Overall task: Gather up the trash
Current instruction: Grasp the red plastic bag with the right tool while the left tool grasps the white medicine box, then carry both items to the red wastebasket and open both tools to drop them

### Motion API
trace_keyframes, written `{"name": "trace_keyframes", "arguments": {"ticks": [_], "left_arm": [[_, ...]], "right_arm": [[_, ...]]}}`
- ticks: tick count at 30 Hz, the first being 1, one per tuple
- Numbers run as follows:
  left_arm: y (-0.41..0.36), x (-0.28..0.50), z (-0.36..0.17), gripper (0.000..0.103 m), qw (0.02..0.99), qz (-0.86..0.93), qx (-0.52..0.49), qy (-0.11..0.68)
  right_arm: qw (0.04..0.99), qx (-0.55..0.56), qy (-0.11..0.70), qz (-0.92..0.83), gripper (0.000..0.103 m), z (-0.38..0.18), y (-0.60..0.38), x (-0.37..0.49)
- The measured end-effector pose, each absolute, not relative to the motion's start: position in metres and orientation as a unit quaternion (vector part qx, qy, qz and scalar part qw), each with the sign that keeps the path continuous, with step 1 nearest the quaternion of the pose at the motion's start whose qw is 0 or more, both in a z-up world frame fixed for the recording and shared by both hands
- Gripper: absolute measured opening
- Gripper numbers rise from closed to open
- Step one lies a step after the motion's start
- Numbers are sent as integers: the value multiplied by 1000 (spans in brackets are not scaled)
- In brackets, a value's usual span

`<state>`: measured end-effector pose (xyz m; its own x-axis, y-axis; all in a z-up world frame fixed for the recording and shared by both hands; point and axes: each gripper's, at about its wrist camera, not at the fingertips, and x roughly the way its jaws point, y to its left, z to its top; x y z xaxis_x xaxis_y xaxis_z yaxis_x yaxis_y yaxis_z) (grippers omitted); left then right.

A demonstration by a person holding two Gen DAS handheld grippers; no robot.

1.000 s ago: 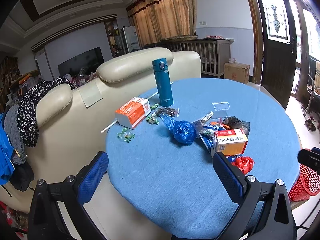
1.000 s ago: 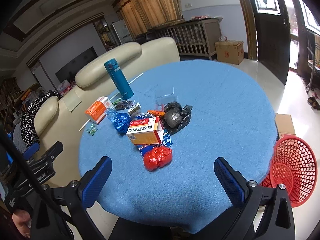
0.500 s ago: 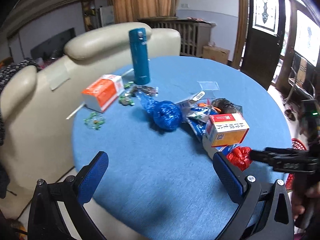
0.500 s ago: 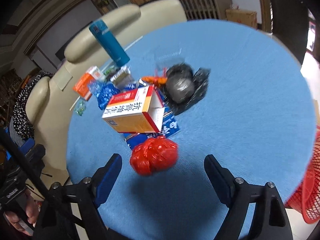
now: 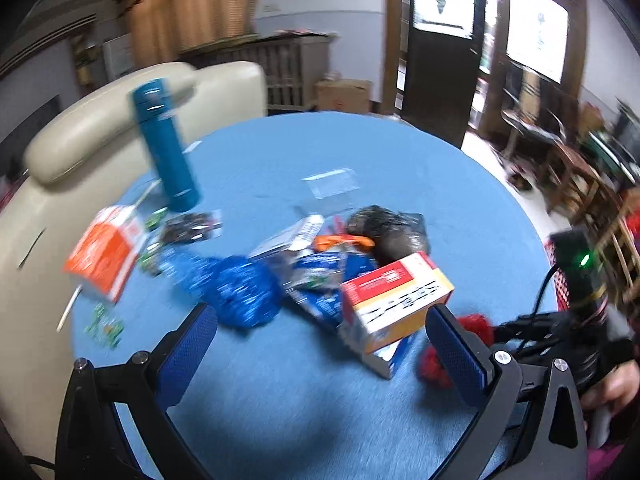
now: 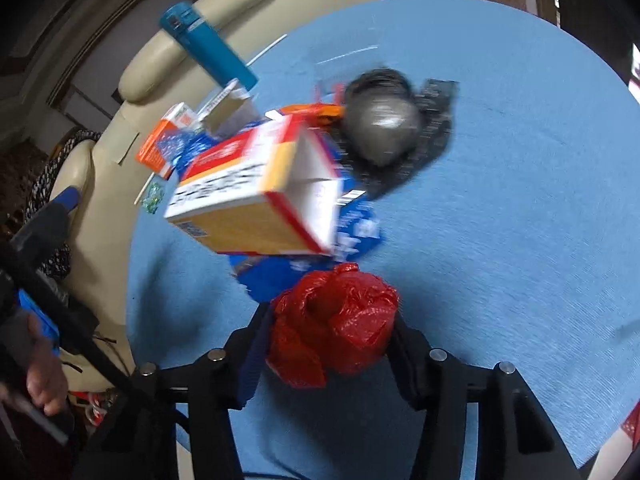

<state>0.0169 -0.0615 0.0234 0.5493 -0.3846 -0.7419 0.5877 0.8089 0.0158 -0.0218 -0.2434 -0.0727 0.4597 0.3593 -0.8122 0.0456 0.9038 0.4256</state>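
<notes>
Right wrist view shows the right claw [image 6: 328,344] squeezing a red bag [image 6: 334,326] with a box [image 6: 256,192] just ahead, while the left claw [image 5: 320,344] hangs wide open.

A round worktop [image 5: 400,148] covered in blue cloth is carrying a heap of litter. A teal flask [image 5: 166,146] is standing near its far left edge, with an orange box [image 5: 106,252] lying beside it. A crumpled blue bag [image 5: 240,294], a red-and-yellow carton [image 5: 394,300], a black bag [image 6: 384,128] and a red bag [image 6: 336,328] are sitting around the middle.
</notes>
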Motion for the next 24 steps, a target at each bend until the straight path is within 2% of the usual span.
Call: {"name": "trace_keyframes", "arguments": {"ticks": [10,13,14,15,16,17,20,24], "left_arm": [[-131,33,-15,103,808,-370,247,386],[-123,40,-23,103,800,-381,223,407],[-117,41,-24,97,798,-382,209,417],[-113,42,-26,83,794,-386,194,427],[-110,42,-30,76,791,-387,182,437],[-108,43,-35,62,790,-379,175,449],[-101,42,-47,58,790,-354,159,474],[-97,23,-33,58,795,-370,126,464]], "right_arm": [[826,286,486,-8,57,-65,-337,-69],[829,288,479,-18,57,-61,-347,-75],[830,288,478,-18,57,-60,-347,-73],[831,286,477,-16,57,-59,-348,-72],[831,286,477,-16,57,-60,-348,-70],[831,288,475,-12,57,-58,-351,-70],[837,280,470,-7,57,-57,-349,-66],[837,281,470,1,57,-56,-348,-67]]}}
